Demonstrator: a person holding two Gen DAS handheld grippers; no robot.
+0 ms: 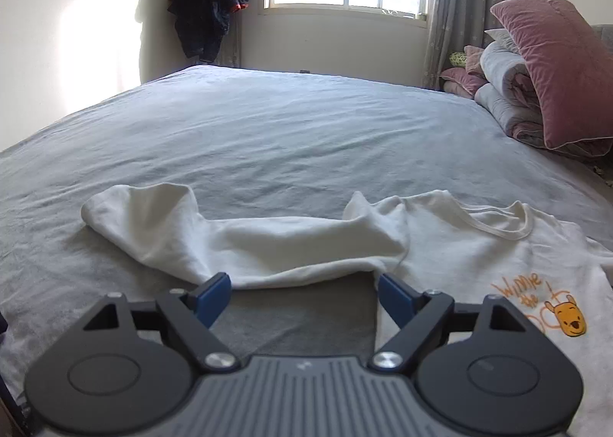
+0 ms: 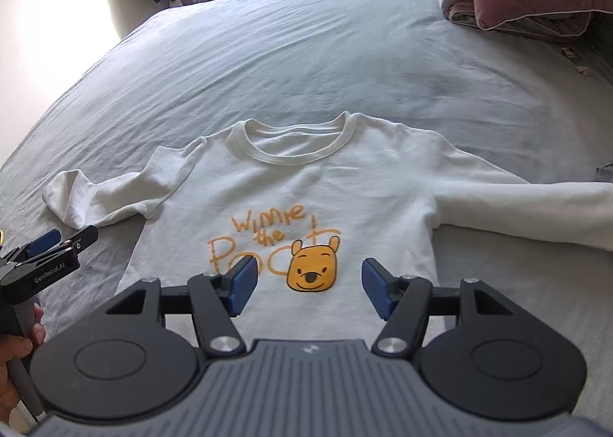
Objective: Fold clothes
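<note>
The white sweatshirt [image 2: 291,192] lies face up and spread on the grey bed [image 2: 306,54], one sleeve [image 1: 230,238] bunched beside its body. Both the left gripper [image 1: 302,293] near that sleeve and the right gripper [image 2: 308,283] over the print stand apart, empty. Grabbing the crumpled sleeve could likely pinch bedsheet too, dragging the sweatshirt askew.

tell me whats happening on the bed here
A person holds a pair of tongs in each hand over a white sweatshirt spread front-up on a grey bed. The left tongs are open at the edge of the crumpled left-hand sleeve. The right tongs are open over the bear print. Neither grips any cloth, and the other sleeve lies out straight, so no fold has been made yet.
</note>
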